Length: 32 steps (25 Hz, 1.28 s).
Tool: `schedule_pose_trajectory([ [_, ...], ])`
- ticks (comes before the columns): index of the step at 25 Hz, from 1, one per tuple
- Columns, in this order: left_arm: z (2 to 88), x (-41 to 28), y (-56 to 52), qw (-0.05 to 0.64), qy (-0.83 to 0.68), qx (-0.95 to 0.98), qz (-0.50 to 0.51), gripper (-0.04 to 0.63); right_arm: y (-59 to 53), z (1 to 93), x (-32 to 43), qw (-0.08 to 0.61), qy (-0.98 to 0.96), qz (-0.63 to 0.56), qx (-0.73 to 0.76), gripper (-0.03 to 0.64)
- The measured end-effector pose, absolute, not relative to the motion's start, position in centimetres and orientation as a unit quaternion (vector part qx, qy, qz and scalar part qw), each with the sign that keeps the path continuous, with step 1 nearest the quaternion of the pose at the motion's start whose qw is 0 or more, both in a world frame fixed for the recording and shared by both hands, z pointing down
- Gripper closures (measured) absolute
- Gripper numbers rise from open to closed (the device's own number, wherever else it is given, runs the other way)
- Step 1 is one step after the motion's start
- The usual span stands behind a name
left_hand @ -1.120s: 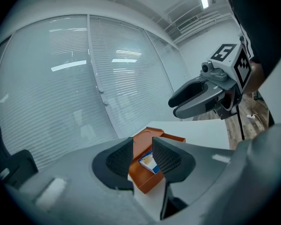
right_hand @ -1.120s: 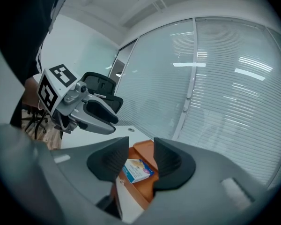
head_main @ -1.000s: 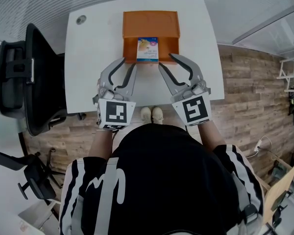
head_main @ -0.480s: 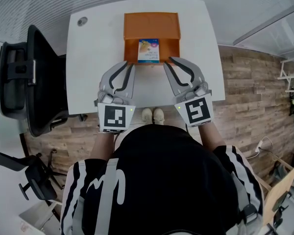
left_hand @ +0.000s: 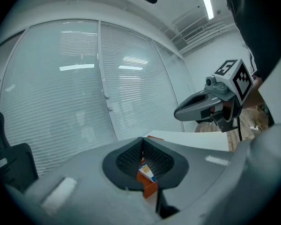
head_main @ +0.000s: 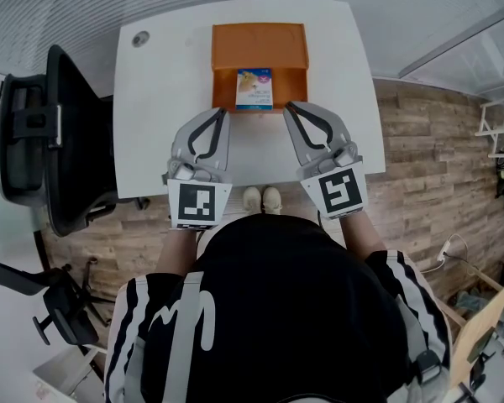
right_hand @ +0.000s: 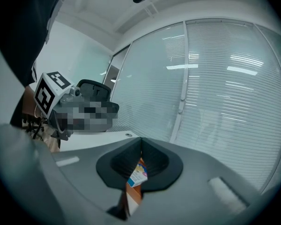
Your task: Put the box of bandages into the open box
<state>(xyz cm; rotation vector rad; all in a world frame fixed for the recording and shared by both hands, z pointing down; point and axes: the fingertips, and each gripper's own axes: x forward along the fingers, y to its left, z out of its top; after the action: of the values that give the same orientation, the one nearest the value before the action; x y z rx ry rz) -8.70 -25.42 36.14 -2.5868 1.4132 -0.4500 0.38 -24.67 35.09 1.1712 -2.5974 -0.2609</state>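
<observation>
The white rectangular table (head_main: 164, 99) has a smooth, matt top, like laminate. At its far side, the orange open box (head_main: 260, 44) looks like plain, matt cardboard. The small blue-and-white box of bandages (head_main: 254, 88) is smooth printed card. The brown plank floor (head_main: 420, 166) to the right shows rough, weathered wood grain. The black office chair (head_main: 76, 133) on the left looks matt. The person's black, white-striped top (head_main: 277, 309) is soft cloth.

Open box (head_main: 259, 44) orange. Box of bandages (head_main: 254, 88) white, blue band at its 6 o'clock edge. Counter (head_main: 164, 99) white. Left gripper (head_main: 222, 112) and right gripper (head_main: 289, 107) grey, black-and-white square-marker pattern. Chair (head_main: 63, 133) at 9 o'clock black. Floor (head_main: 420, 166) brown wood planks. Person's top (head_main: 277, 309) black, white-striped sleeves.
</observation>
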Motion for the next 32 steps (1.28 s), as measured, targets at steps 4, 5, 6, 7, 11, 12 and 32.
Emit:
schedule_pose_trajectory([
  [4, 36.1, -8.8, -25.5, 0.079, 0.474, -0.865, -0.146, 0.594, -24.5, 35.2, 0.1, 0.138, -0.902, -0.085, 0.401, 0.621],
  [5, 36.0, -8.8, -25.5, 0.078, 0.473, -0.865, -0.146, 0.594, -24.5, 35.2, 0.1, 0.137, -0.902, -0.085, 0.400, 0.621],
  [6, 35.9, -8.7, -25.5, 0.077, 0.473, -0.866, -0.145, 0.594, -24.5, 35.1, 0.0, 0.136, -0.902, -0.084, 0.401, 0.621],
  [7, 35.9, -8.7, -25.5, 0.077, 0.472, -0.866, -0.143, 0.594, -24.5, 35.0, 0.0, 0.135, -0.902, -0.084, 0.401, 0.621],
  [11, 35.6, -8.6, -25.4, 0.076, 0.472, -0.867, -0.138, 0.594, -24.5, 34.8, -0.1, 0.132, -0.904, -0.084, 0.399, 0.621],
  [12, 35.6, -8.5, -25.4, 0.077, 0.472, -0.868, -0.137, 0.594, -24.5, 34.7, -0.1, 0.130, -0.904, -0.084, 0.399, 0.621],
  [32, 35.6, -8.4, -25.6, 0.077, 0.468, -0.870, -0.135, 0.594, -24.6, 34.2, -0.2, 0.113, -0.905, -0.082, 0.402, 0.620],
])
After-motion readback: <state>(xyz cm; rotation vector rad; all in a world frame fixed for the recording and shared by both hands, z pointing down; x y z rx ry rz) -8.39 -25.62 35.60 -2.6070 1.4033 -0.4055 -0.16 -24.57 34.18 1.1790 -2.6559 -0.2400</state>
